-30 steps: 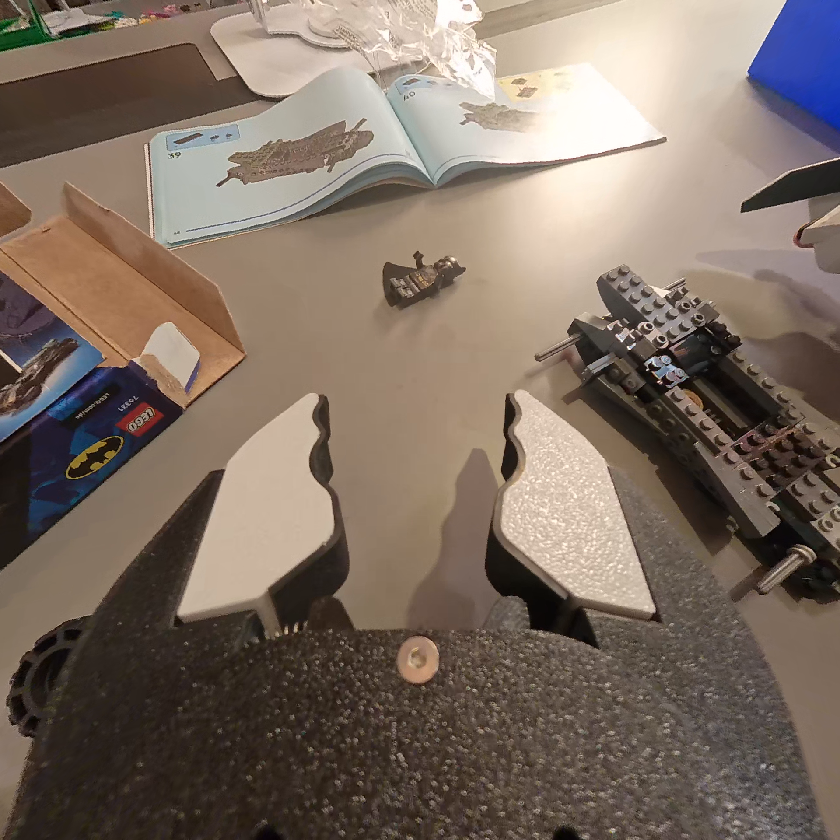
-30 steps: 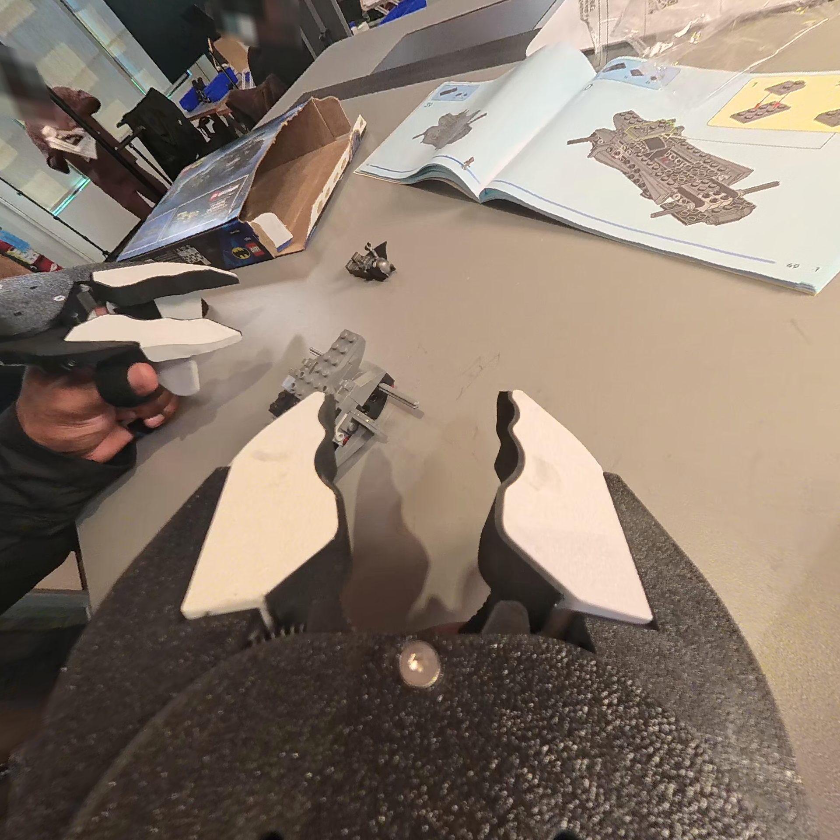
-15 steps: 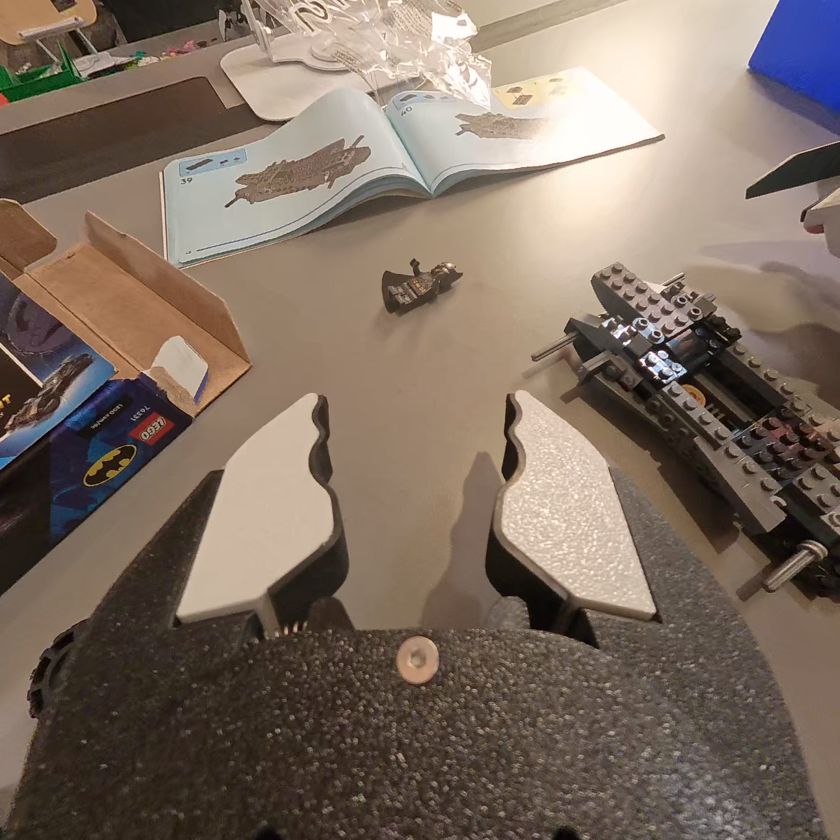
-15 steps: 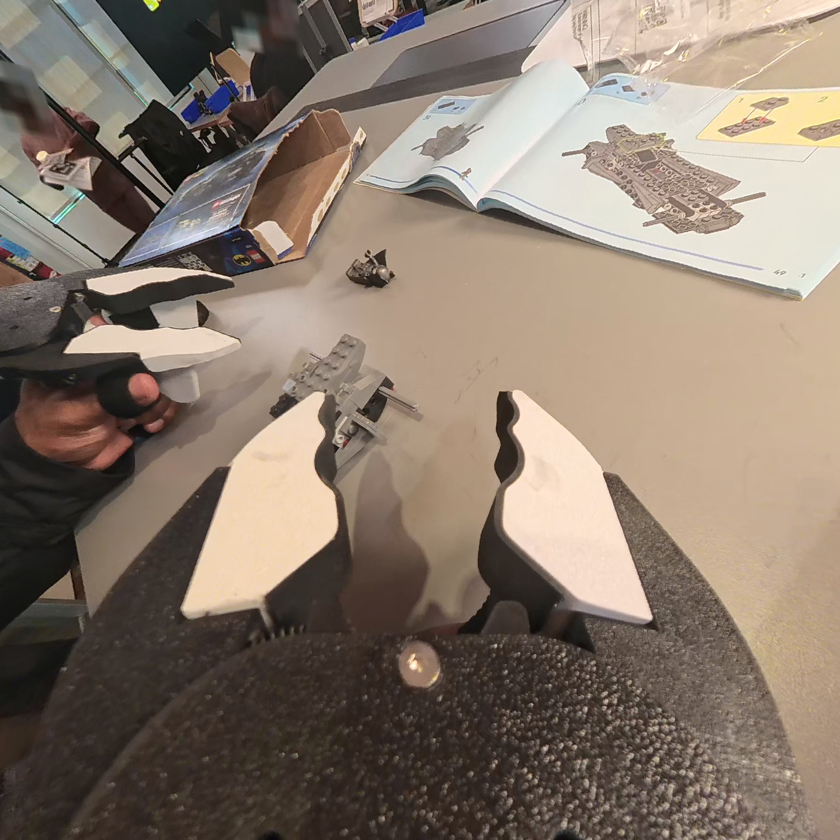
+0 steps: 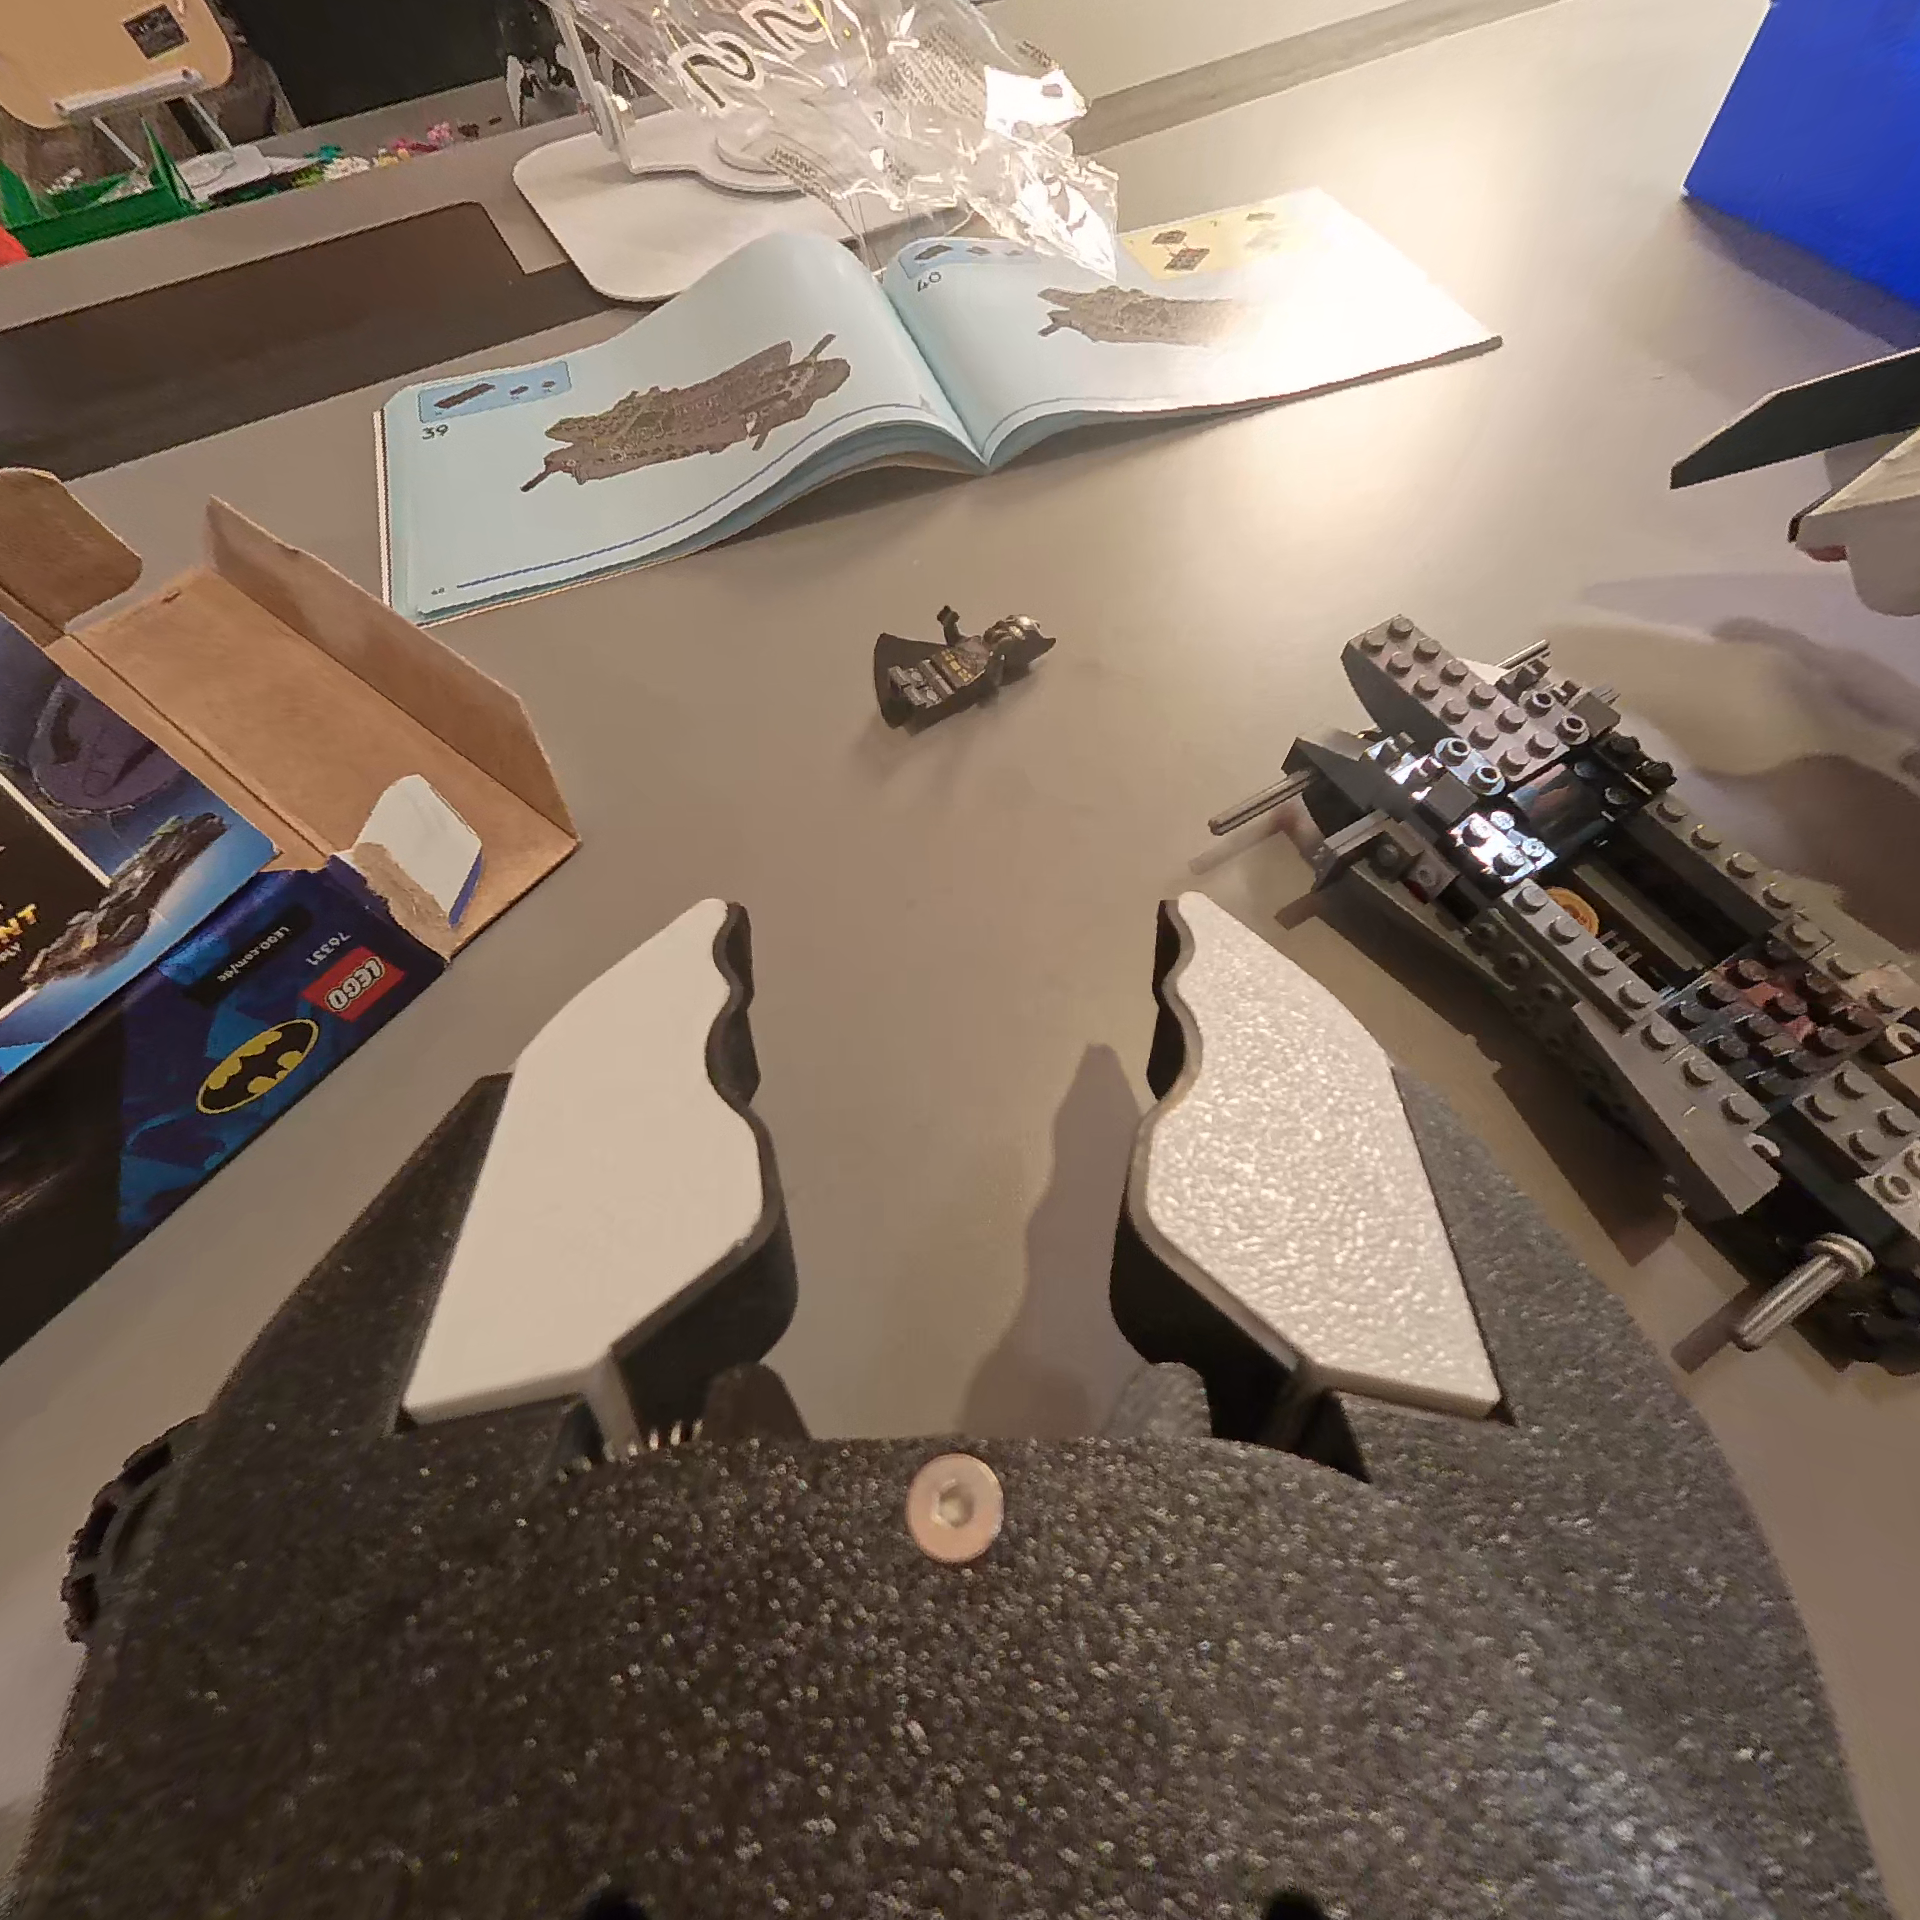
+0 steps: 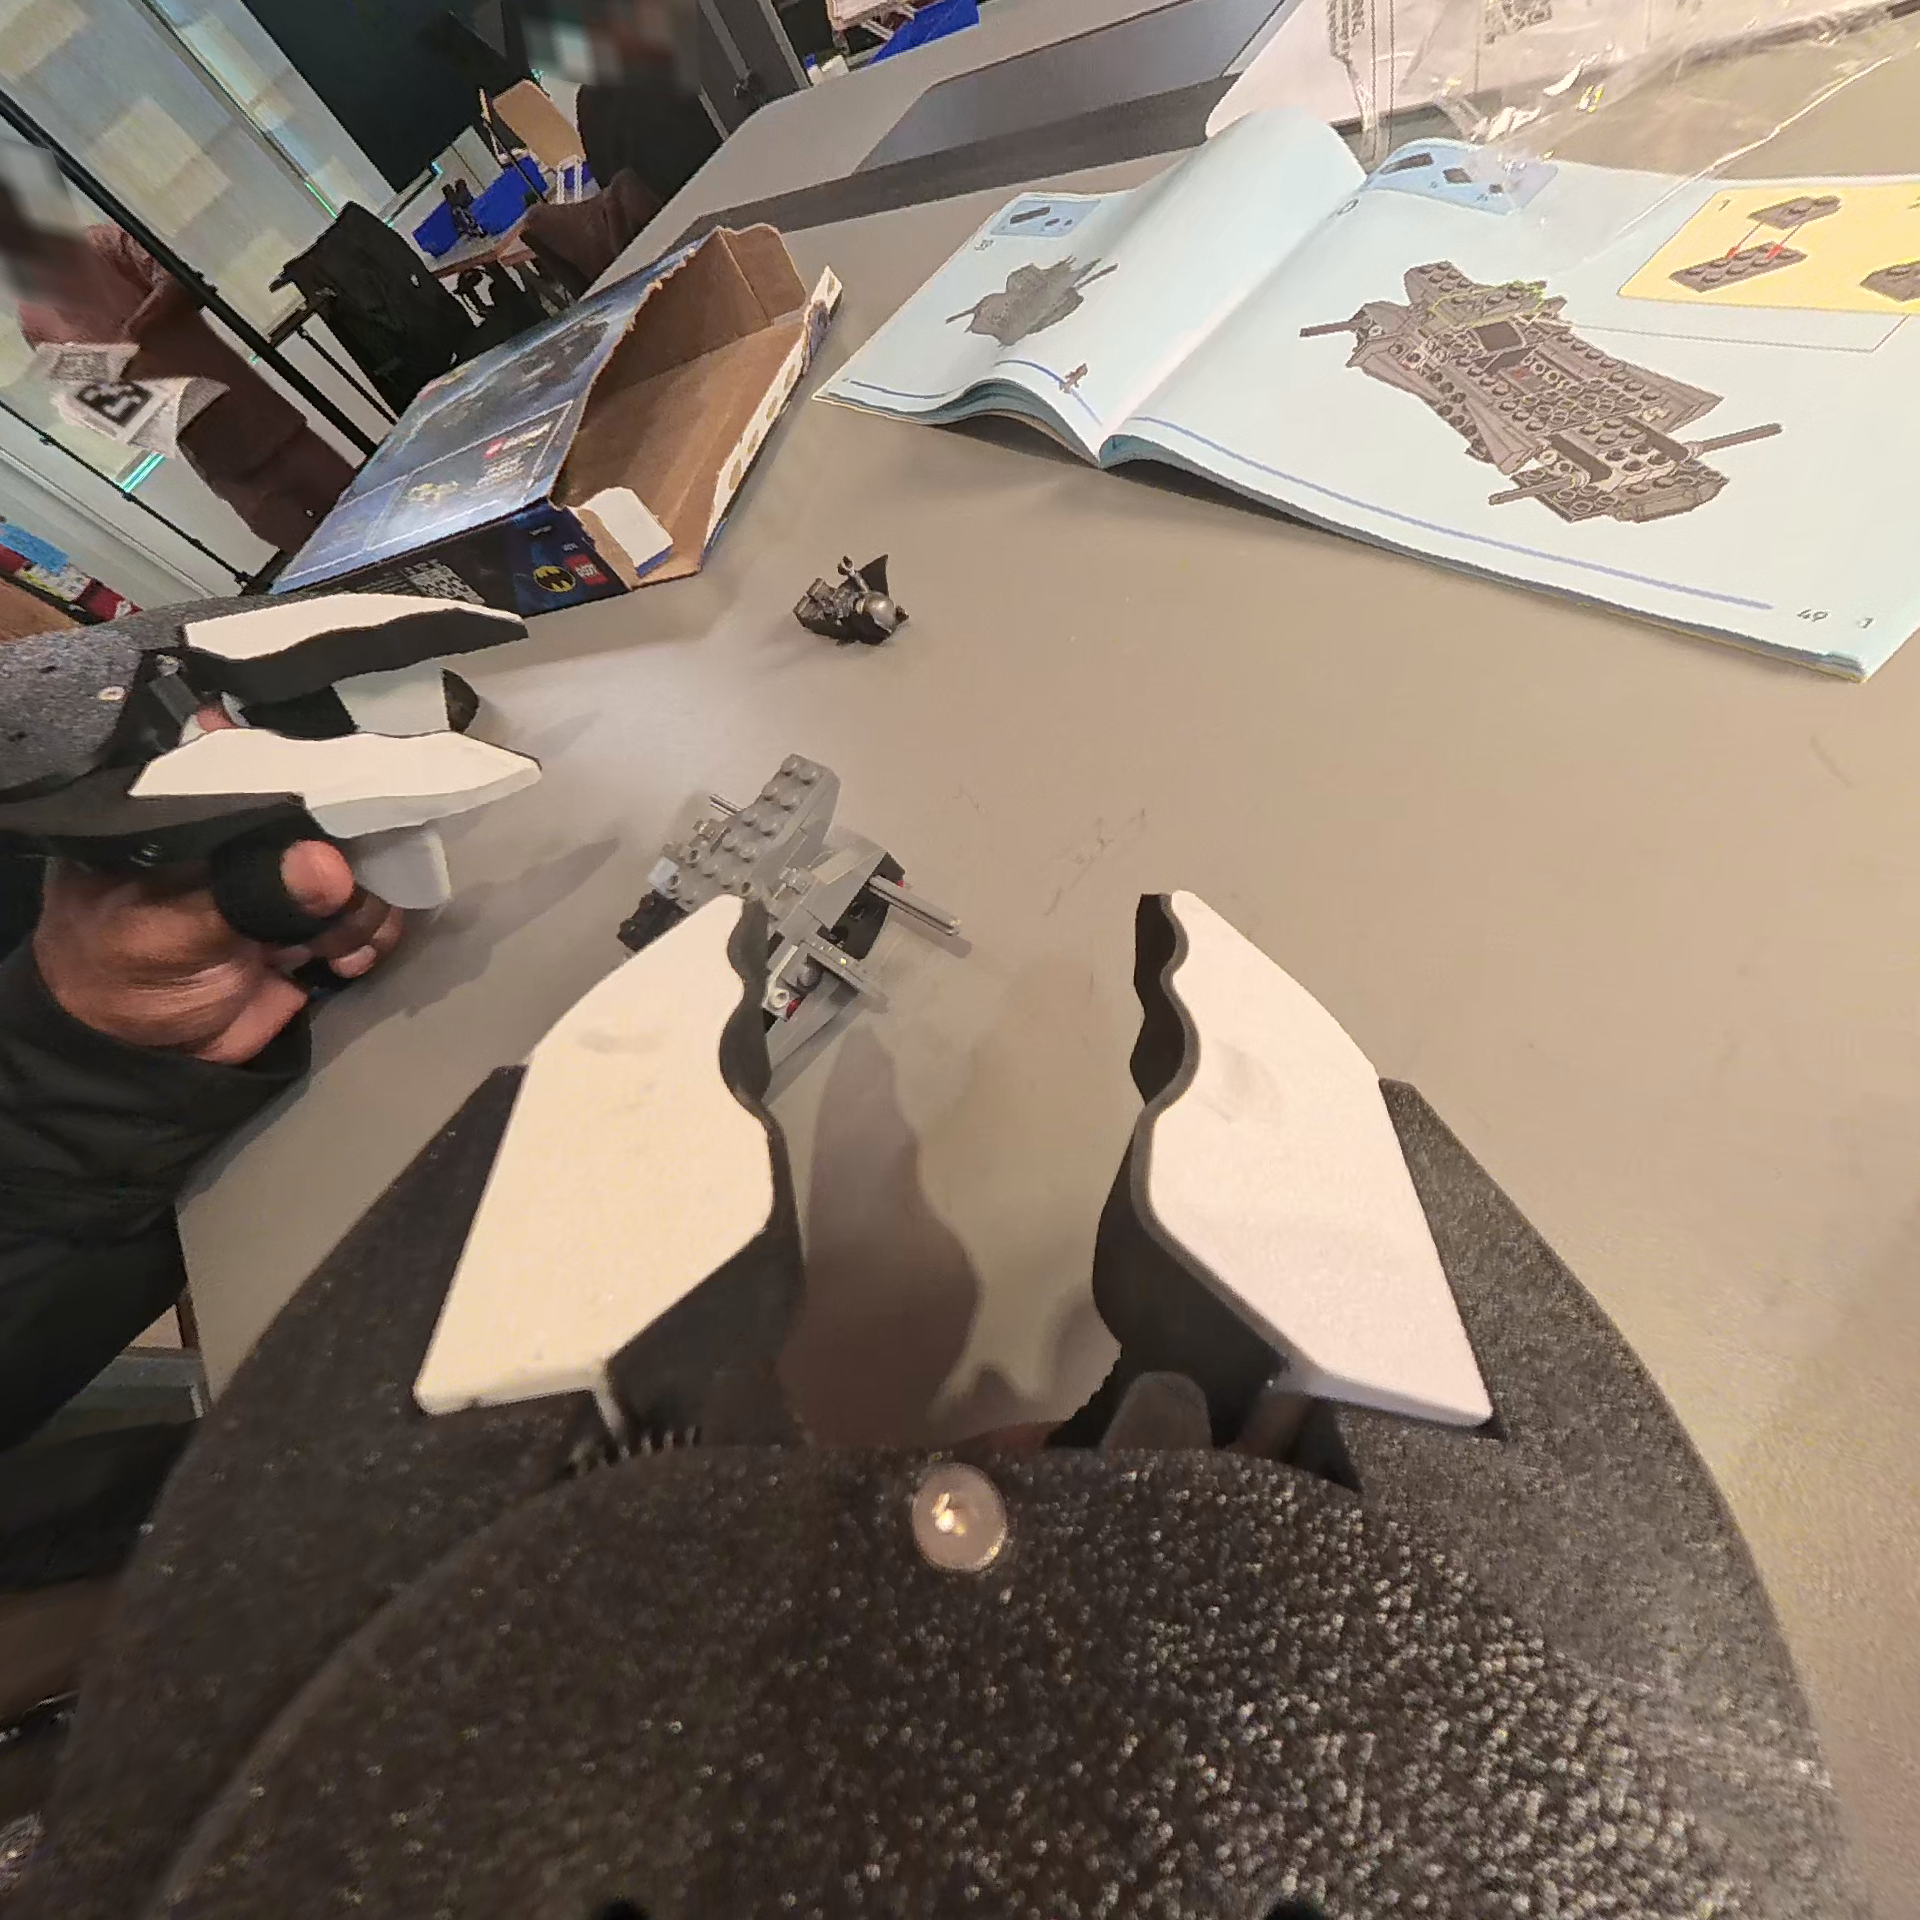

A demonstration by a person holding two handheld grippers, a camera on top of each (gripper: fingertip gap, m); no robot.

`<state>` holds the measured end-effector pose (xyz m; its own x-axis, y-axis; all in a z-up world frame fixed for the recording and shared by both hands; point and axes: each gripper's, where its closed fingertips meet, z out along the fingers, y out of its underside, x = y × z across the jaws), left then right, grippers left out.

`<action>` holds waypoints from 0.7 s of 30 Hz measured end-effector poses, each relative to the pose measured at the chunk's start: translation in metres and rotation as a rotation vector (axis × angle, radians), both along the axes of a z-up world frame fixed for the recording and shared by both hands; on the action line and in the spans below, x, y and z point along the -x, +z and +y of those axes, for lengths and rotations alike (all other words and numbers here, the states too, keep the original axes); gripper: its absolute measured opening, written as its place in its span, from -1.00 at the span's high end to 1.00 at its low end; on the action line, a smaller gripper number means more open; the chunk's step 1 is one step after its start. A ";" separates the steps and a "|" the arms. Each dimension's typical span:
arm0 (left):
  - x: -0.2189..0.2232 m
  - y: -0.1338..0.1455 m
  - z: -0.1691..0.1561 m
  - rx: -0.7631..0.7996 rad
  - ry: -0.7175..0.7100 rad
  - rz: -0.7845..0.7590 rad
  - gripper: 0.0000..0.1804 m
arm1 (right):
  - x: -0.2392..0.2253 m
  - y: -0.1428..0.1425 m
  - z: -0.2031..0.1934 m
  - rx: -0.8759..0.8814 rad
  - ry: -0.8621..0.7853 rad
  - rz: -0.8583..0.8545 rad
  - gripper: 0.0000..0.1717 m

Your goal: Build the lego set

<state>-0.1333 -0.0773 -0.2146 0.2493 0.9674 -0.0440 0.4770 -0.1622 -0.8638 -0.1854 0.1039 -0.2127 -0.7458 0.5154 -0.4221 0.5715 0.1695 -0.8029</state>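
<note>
My left gripper (image 5: 951, 935) is open and empty above the grey table (image 5: 935, 831). A dark toy minifigure (image 5: 956, 665) lies ahead of it. A grey and black brick-built vehicle (image 5: 1621, 956) with metal axles lies to its right. My right gripper (image 6: 940, 925) is open and empty; the same vehicle (image 6: 774, 862) lies just ahead of its left finger (image 6: 623, 1122), partly hidden behind it. The minifigure (image 6: 852, 608) lies farther off. The left gripper (image 6: 343, 717), held by a hand, shows at the left of the right wrist view. The right gripper's fingertips (image 5: 1829, 457) show at the left wrist view's right edge.
An open instruction booklet (image 5: 904, 395) lies at the back, with clear plastic bags (image 5: 883, 114) behind it. An opened cardboard toy box (image 5: 208, 831) lies at the left. A black tyre (image 5: 94, 1548) shows by my left gripper's body. A blue box (image 5: 1818, 156) stands at the far right. To reach the dark toy minifigure (image 5: 956, 665) in a straight line is about 10 cm for my left fingers, about 15 cm for my right. It is also in sight in the right wrist view (image 6: 815, 604).
My left gripper has drawn back and up a little, so more of the table's far side shows. My right gripper has shifted slightly. Both stay open and empty.
</note>
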 end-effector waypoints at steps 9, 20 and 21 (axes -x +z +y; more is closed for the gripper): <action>0.002 0.001 -0.003 -0.064 0.003 -0.014 0.17 | -0.001 -0.001 -0.001 -0.007 0.007 -0.002 0.21; 0.001 0.000 -0.003 -0.081 -0.007 -0.025 0.17 | 0.000 0.000 0.000 -0.001 0.003 0.004 0.21; 0.002 0.000 -0.002 -0.080 -0.008 -0.026 0.17 | 0.000 0.000 0.000 0.000 0.002 0.004 0.21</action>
<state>-0.1348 -0.0798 -0.2147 0.2571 0.9656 0.0399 0.4985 -0.0971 -0.8615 -0.1852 0.1038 -0.2124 -0.7485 0.5141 -0.4189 0.5680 0.1709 -0.8051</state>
